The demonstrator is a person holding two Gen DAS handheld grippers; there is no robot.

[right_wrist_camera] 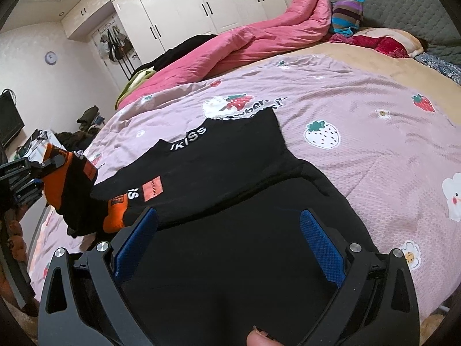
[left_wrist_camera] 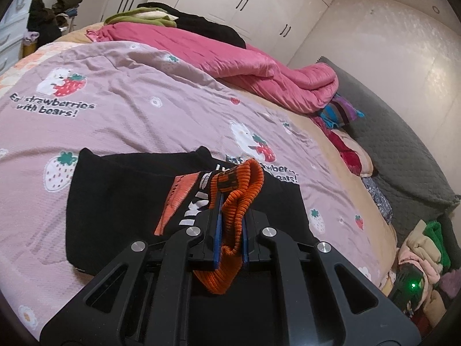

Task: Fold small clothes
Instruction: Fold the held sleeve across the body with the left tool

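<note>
Left gripper: the black two-finger left gripper (left_wrist_camera: 230, 216), blue pads nearly together, pinches the orange ribbed knit cuff (left_wrist_camera: 242, 199) of the small black garment with orange and white lettering (left_wrist_camera: 121, 201).
Right gripper: the black right gripper (right_wrist_camera: 227, 242) stands wide, blue pads (right_wrist_camera: 322, 248) apart over black cloth, gripping nothing; a fingertip (right_wrist_camera: 259, 338) shows at the bottom edge.
Garment: it lies spread on the pink strawberry-and-bear printed bedsheet (left_wrist_camera: 129, 92), cuff end raised.
Beyond: a rumpled pink quilt (left_wrist_camera: 259, 66) lies across the bed, a striped knit item (left_wrist_camera: 340, 109) at its end.
Background: white wardrobe doors (left_wrist_camera: 259, 0) line the wall.
</note>
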